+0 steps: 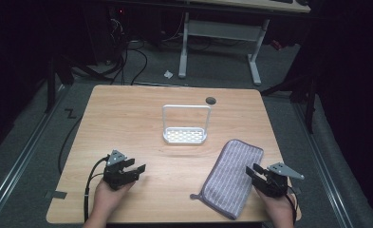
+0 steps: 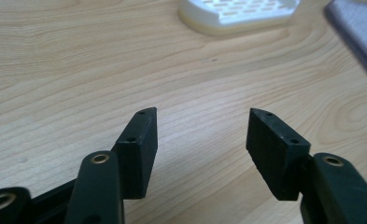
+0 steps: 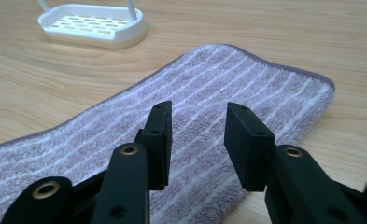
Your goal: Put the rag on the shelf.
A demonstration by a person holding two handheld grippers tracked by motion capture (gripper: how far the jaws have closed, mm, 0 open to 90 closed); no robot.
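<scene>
Table [image 1: 127, 114]: wooden, dim surroundings.
Right claw [image 3: 197, 140]: unclenched above striped towel [image 3: 218, 93]; pinch its edge.
Left claw [image 2: 200, 149]: released, empty.

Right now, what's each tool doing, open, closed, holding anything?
Left tool: open, nothing between its jaws, over the bare table.
Right tool: open, holding nothing, poised over the purple striped towel.

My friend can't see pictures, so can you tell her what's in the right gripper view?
Two black open jaws of the right gripper hover just over a purple striped towel lying flat on a wooden table, with nothing between them. A white slotted rack stands on the table farther back, at the upper left.
</scene>
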